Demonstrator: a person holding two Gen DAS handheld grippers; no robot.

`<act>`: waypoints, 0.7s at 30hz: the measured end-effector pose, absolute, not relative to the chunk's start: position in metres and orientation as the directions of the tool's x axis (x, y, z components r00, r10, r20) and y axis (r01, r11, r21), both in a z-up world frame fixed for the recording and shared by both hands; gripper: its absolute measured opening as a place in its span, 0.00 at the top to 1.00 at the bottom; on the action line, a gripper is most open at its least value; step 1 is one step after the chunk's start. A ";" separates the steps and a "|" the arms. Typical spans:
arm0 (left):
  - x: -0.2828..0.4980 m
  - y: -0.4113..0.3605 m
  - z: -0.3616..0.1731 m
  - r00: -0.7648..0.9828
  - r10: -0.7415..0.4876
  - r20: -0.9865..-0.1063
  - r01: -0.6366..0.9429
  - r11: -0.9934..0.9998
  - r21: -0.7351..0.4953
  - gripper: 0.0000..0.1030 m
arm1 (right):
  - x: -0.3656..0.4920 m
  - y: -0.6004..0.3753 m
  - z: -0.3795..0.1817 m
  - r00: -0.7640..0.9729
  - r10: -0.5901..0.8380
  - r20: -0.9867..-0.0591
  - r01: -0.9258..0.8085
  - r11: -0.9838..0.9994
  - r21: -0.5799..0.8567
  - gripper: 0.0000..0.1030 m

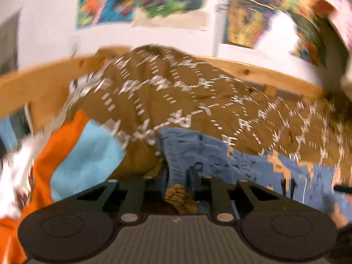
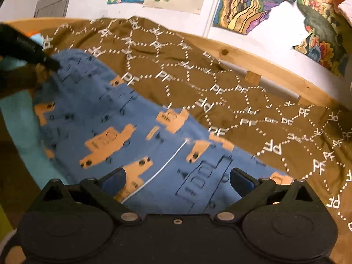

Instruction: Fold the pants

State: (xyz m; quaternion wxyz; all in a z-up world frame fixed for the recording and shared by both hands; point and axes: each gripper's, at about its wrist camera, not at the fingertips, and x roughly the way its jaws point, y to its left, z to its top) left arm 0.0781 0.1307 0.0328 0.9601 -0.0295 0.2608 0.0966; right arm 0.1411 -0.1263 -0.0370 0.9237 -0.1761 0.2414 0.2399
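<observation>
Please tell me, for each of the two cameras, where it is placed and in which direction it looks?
Left wrist: on the left gripper, facing forward and down at the bed; its fingers pinch the blue pants.
Right wrist: on the right gripper, open, above the blue pants; the left gripper shows at the far edge.
Shared: pants, brown blanket, wooden bed rail, wall drawings.

light: warm, even indoor | left view: heavy motion blur | right view: sharper | edges: fisheye-bent
</observation>
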 end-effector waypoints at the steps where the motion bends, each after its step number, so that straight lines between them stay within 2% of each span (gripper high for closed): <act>1: 0.080 0.120 0.034 0.843 0.198 -0.500 -0.193 0.979 0.062 0.81 | 0.143 -0.126 -0.040 0.760 0.361 -0.540 -0.535 0.820 -0.204 0.02; 6: 0.082 0.070 0.035 0.866 0.243 -0.436 -0.093 0.937 0.337 0.81 | 0.145 -0.125 -0.044 0.751 0.370 -0.547 -0.543 0.818 -0.192 0.02; 9: 0.083 0.054 0.028 0.884 0.240 -0.401 -0.053 0.905 0.423 0.80 | 0.147 -0.126 -0.046 0.747 0.371 -0.552 -0.542 0.820 -0.182 0.02; 11: 0.087 0.055 0.023 0.875 0.259 -0.409 -0.065 0.900 0.432 0.75 | 0.148 -0.127 -0.047 0.742 0.373 -0.557 -0.542 0.823 -0.171 0.02; 13: 0.089 0.065 0.022 0.865 0.260 -0.430 -0.091 0.922 0.376 0.61 | 0.148 -0.127 -0.049 0.739 0.374 -0.560 -0.541 0.825 -0.163 0.02; 14: 0.089 0.071 0.023 0.858 0.258 -0.444 -0.106 0.935 0.339 0.47 | 0.148 -0.127 -0.049 0.737 0.376 -0.561 -0.542 0.825 -0.160 0.02; 15: 0.088 0.079 0.023 0.851 0.254 -0.460 -0.123 0.947 0.295 0.41 | 0.148 -0.128 -0.049 0.736 0.377 -0.562 -0.543 0.825 -0.158 0.02; 18: 0.090 0.103 0.022 0.820 0.242 -0.519 -0.183 0.969 0.164 0.35 | 0.148 -0.128 -0.049 0.736 0.381 -0.559 -0.544 0.825 -0.155 0.02; 21: 0.091 0.131 0.016 0.801 0.166 -0.576 -0.223 0.974 -0.030 0.32 | 0.147 -0.130 -0.045 0.744 0.382 -0.548 -0.541 0.826 -0.159 0.02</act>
